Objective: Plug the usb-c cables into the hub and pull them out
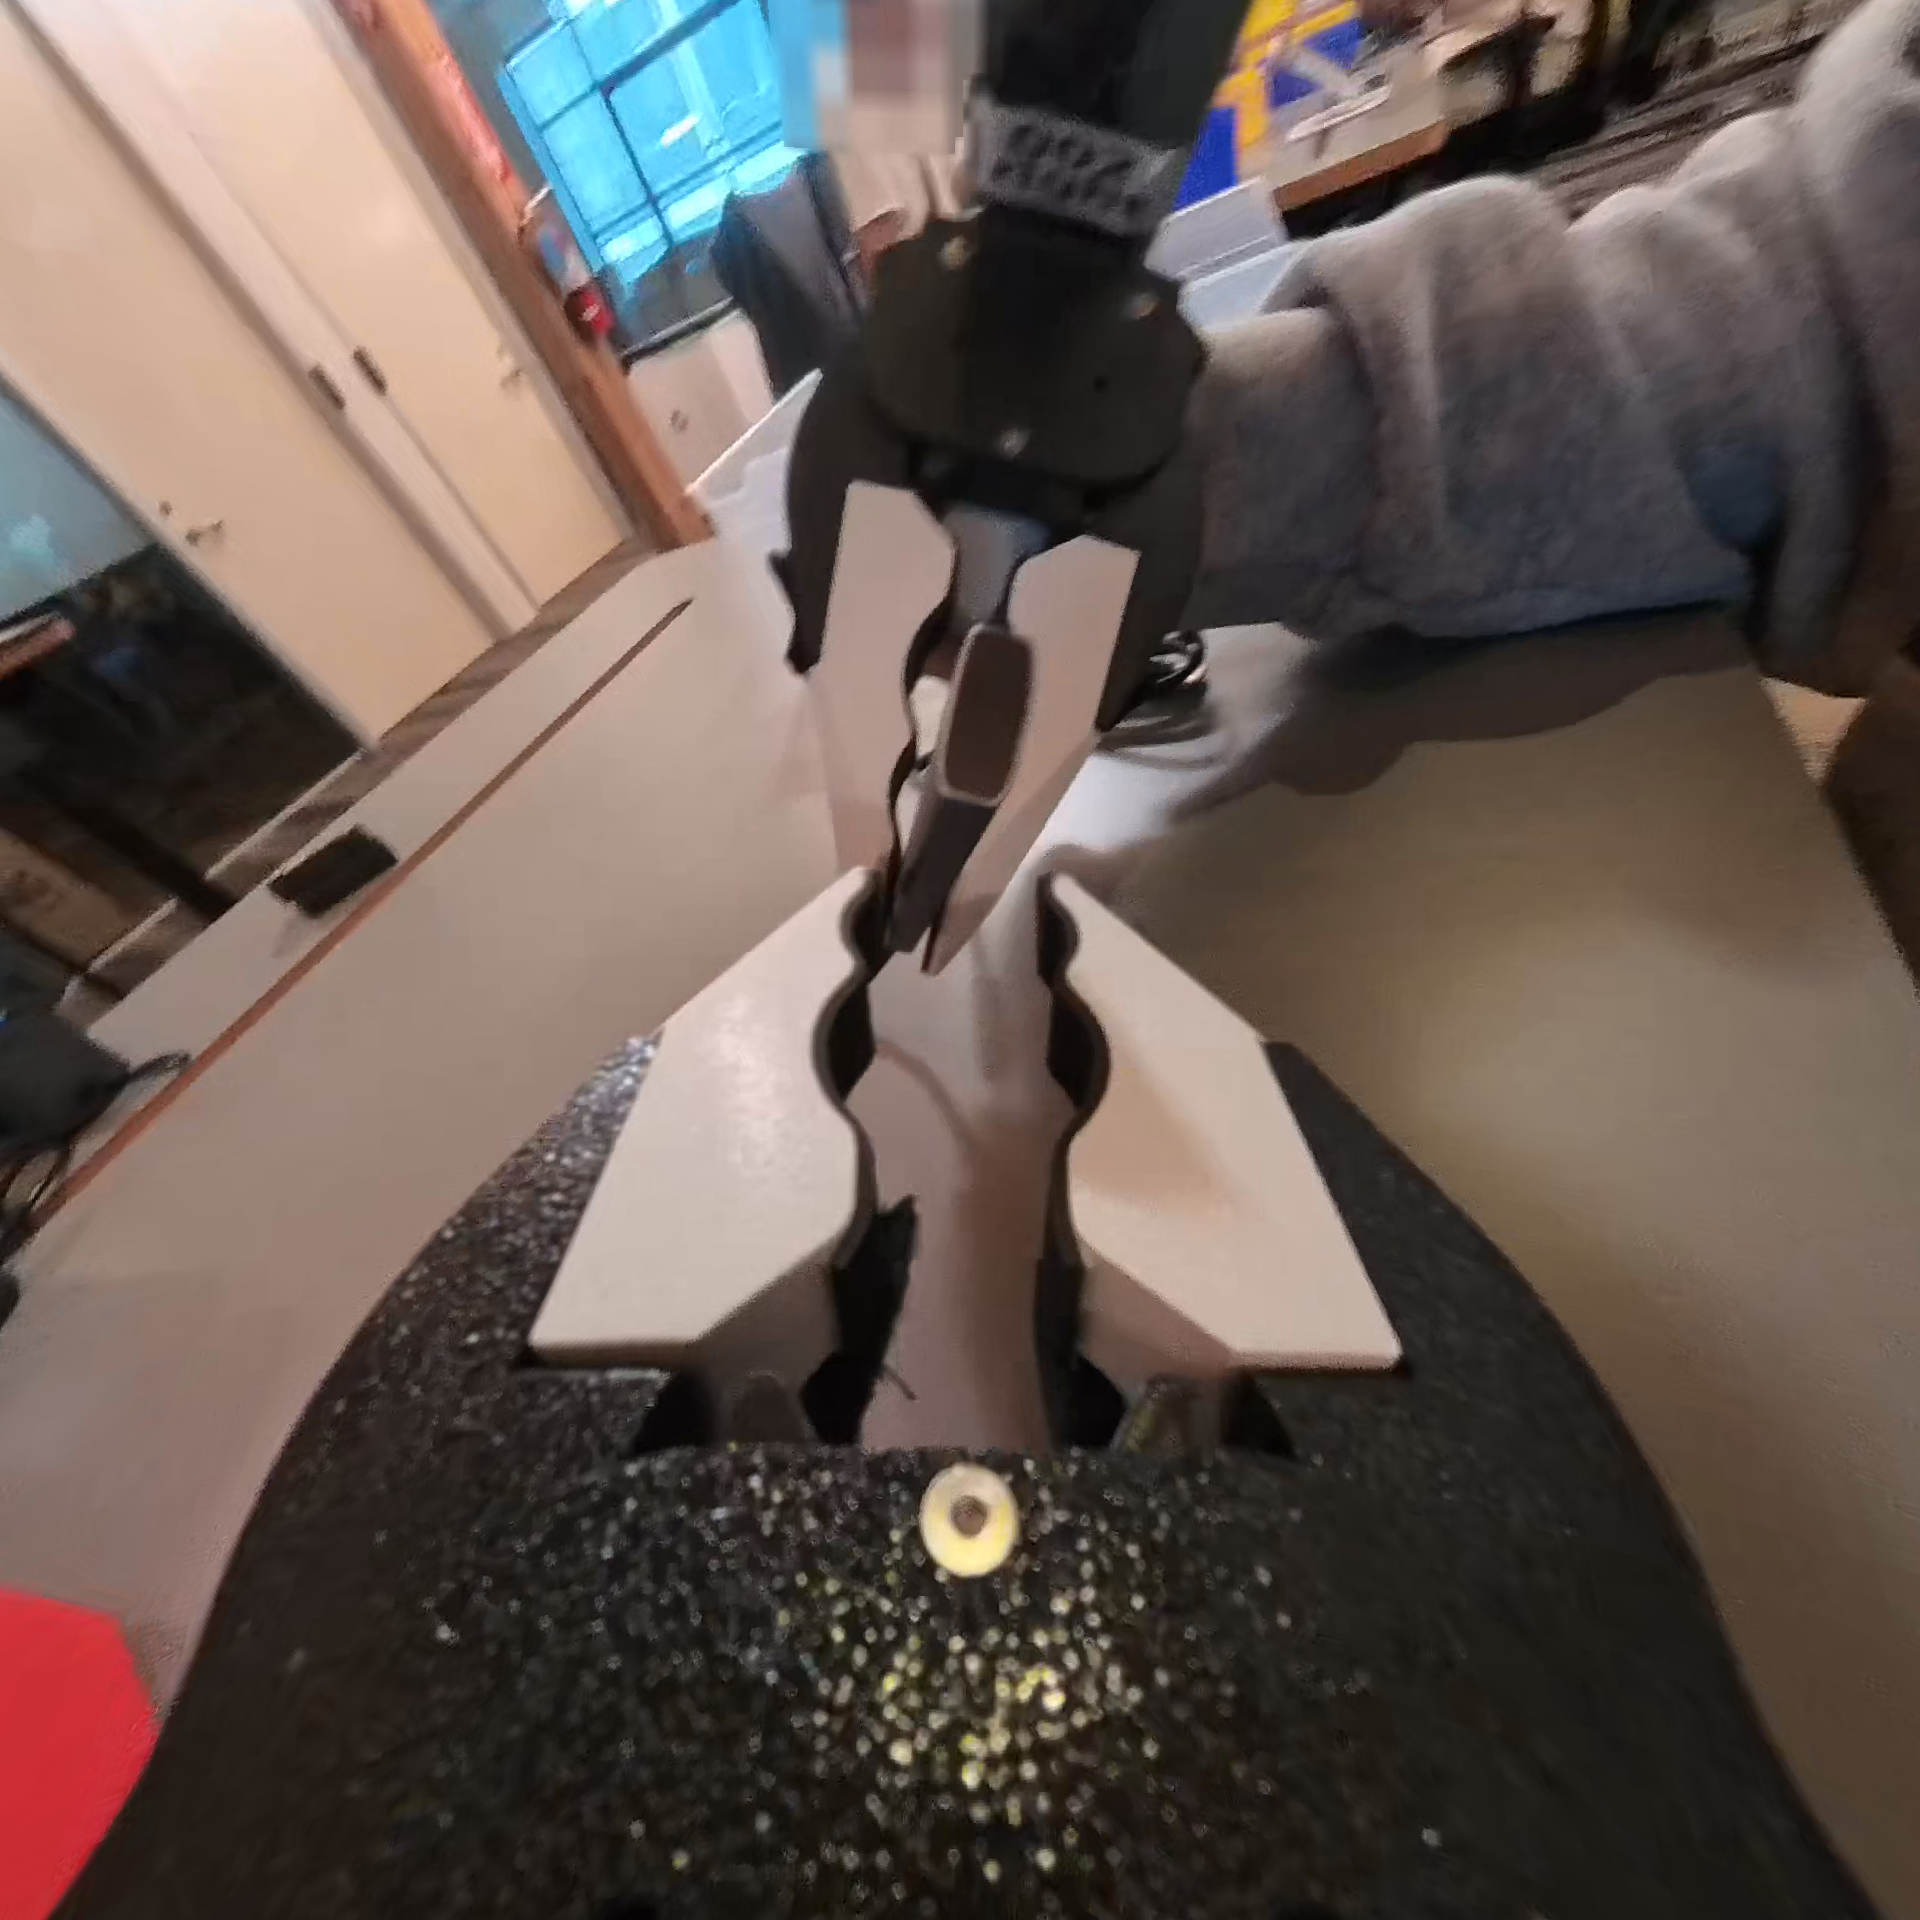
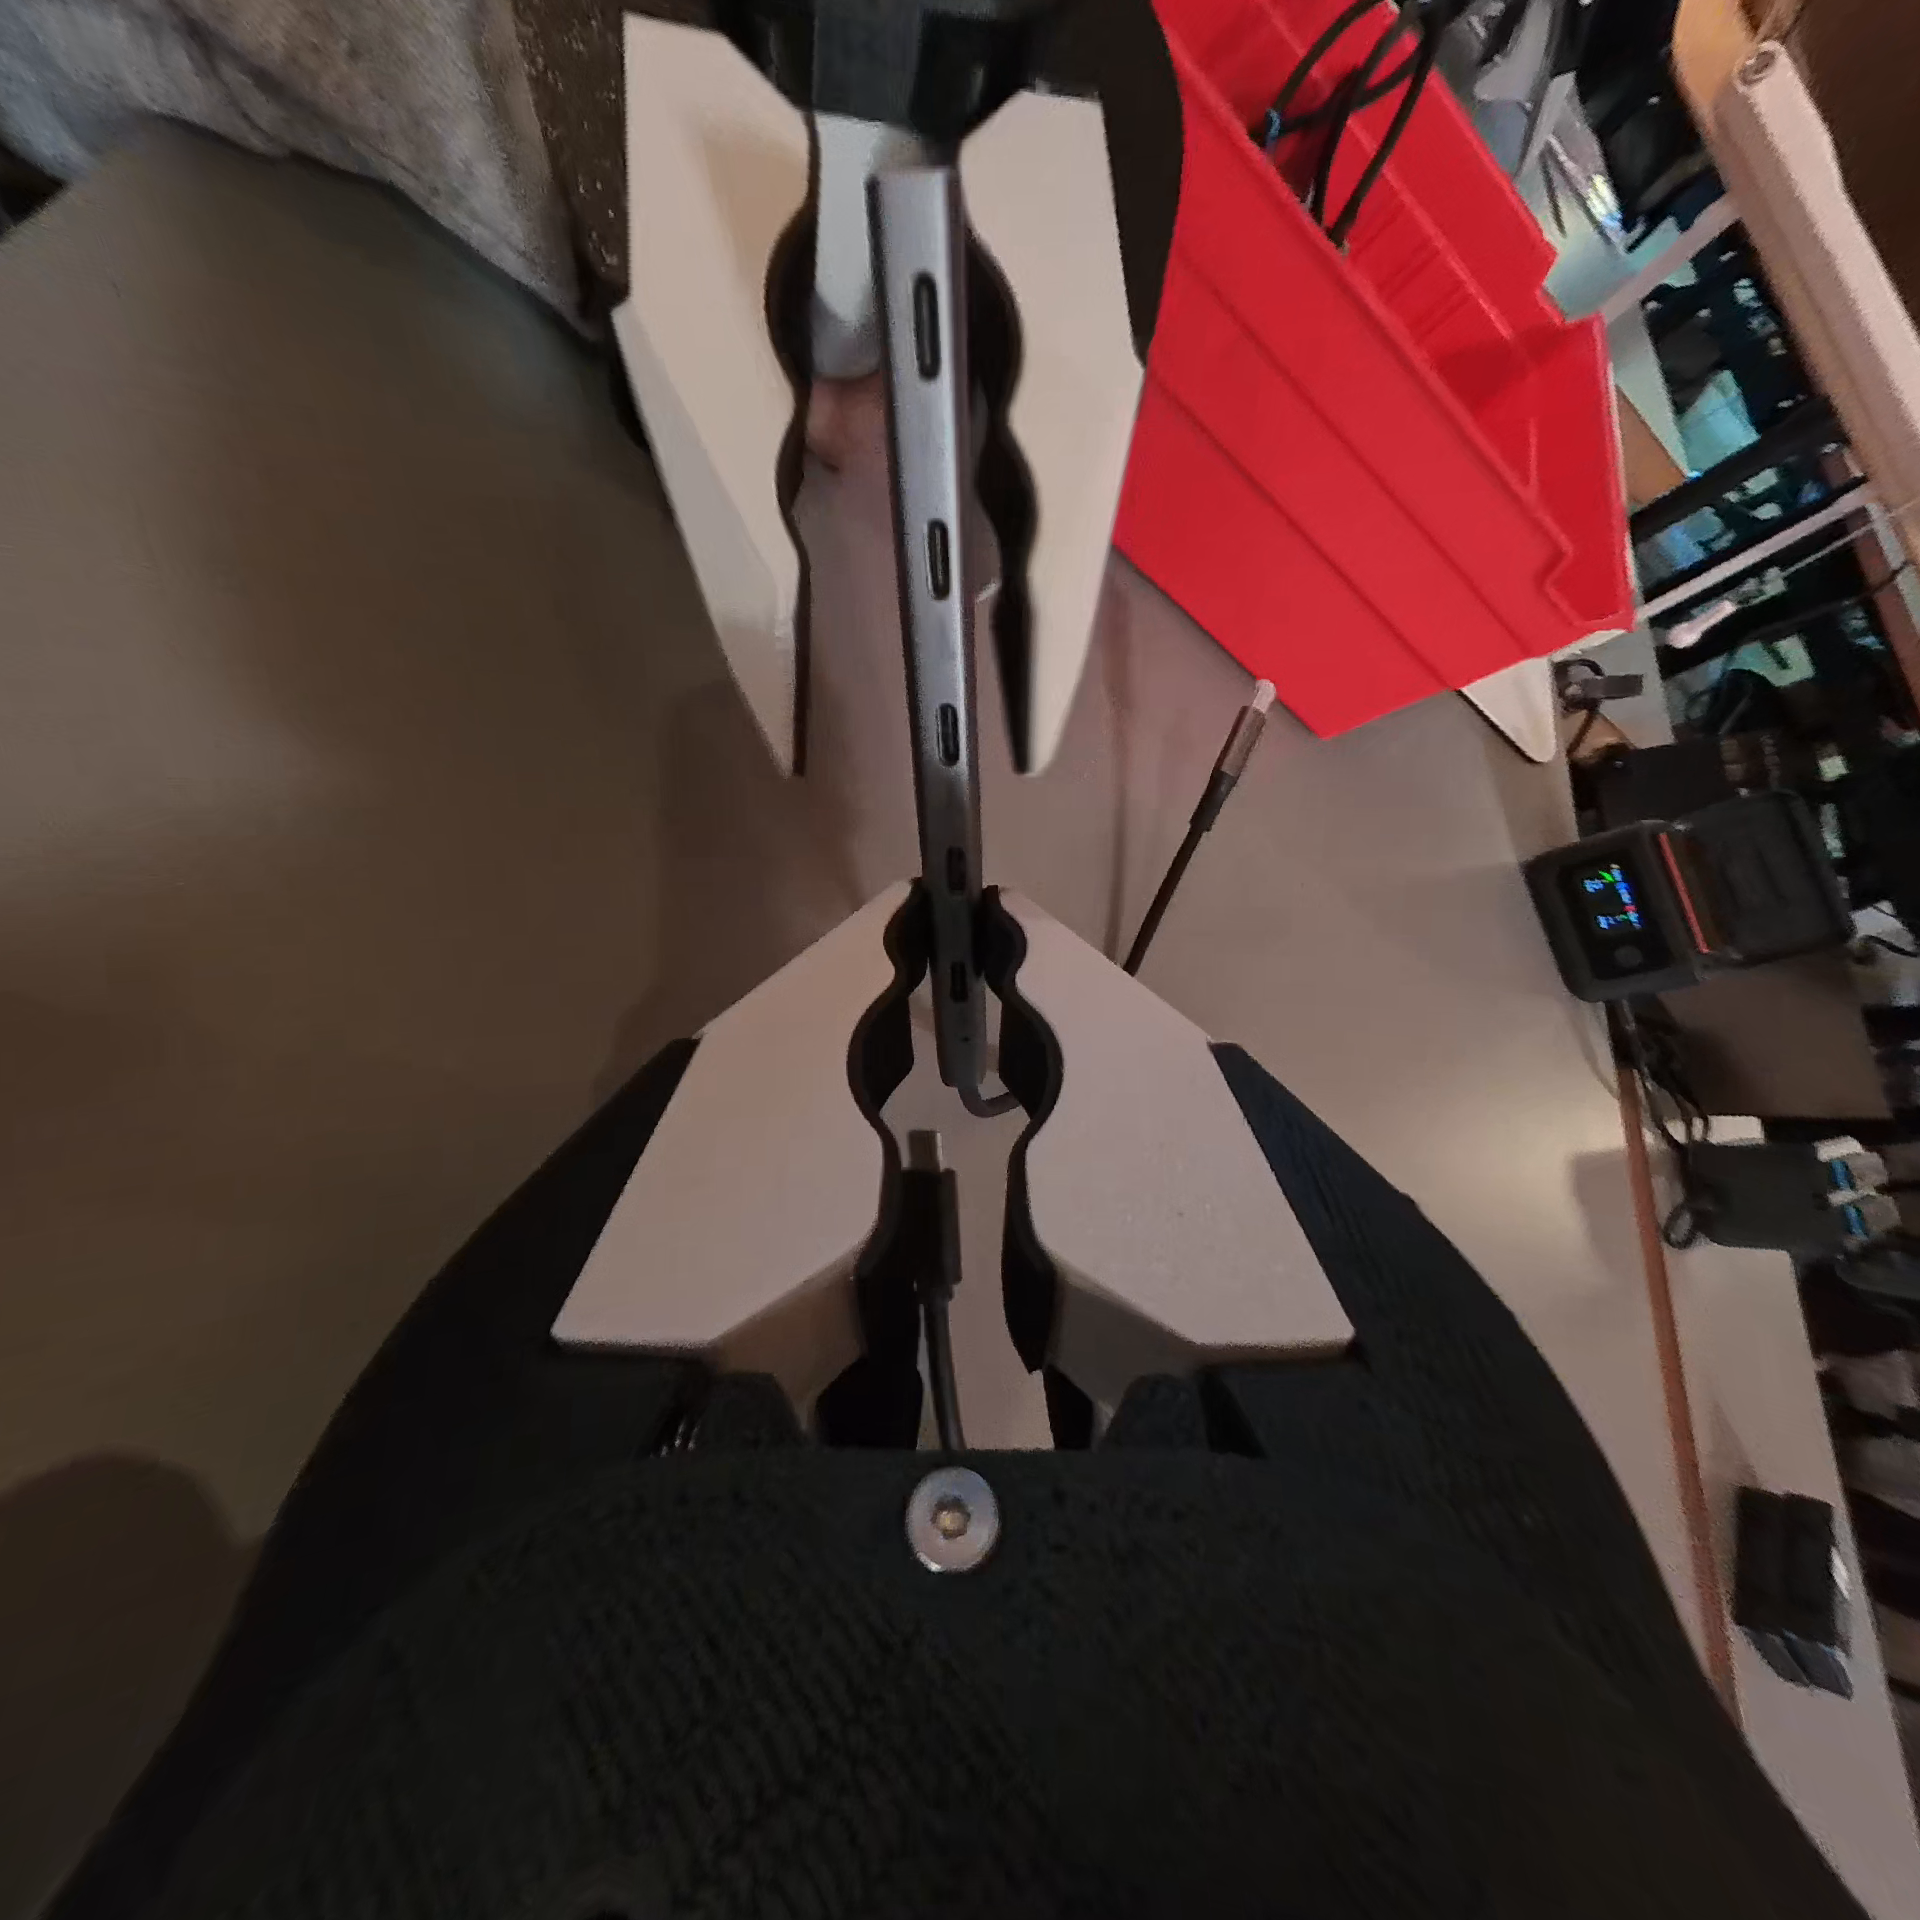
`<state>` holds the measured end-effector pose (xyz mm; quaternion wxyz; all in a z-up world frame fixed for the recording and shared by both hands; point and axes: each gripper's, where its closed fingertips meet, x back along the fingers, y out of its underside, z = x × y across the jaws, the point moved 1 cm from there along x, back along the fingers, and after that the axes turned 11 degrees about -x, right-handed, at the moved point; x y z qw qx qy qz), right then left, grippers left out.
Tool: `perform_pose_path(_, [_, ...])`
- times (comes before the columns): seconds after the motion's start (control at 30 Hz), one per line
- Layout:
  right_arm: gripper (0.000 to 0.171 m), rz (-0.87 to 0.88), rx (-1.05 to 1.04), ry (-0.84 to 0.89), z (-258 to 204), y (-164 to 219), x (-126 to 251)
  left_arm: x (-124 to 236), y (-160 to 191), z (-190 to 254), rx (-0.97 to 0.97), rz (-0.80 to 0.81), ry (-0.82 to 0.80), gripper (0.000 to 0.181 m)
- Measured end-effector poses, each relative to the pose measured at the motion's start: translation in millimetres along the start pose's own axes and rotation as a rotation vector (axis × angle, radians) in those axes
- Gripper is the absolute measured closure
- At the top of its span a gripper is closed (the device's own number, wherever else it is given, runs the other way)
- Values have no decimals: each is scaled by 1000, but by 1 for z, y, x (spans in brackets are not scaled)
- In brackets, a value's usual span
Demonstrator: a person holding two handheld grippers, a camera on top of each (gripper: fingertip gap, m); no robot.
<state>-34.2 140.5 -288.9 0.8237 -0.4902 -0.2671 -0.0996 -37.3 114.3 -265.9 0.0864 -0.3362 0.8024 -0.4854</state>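
Your right gripper [image 2: 951,925] is clamped on one end of the hub [image 2: 935,582], held above the table [image 2: 312,727]. Its long axis runs straight into your left gripper [image 1: 956,925], whose jaws stand apart around the far end.

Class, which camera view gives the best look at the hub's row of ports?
The right wrist view: the hub lies edge-on, ports in a line. The left wrist view shows only the hub's blank end, held in the right tool.

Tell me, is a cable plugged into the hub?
Out. Visible ports on the hub are empty; a cable lies unplugged beside it.
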Motion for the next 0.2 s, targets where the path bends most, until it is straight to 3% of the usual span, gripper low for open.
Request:
perform_pose_path(0.03, [163, -6, -2, -16, -2, 0, 0, 0, -2, 3, -16, 7, 6, 159])
perform_pose_path(0.1, [162, -23, -24, -44, -7, 1, -2, 1, 1, 2, -44, -23, -9, 172])
perform_pose_path(0.2, [161, -45, -119, -36, -5, 4, 2, 2, 4, -2, -12, -39, -18, 173])
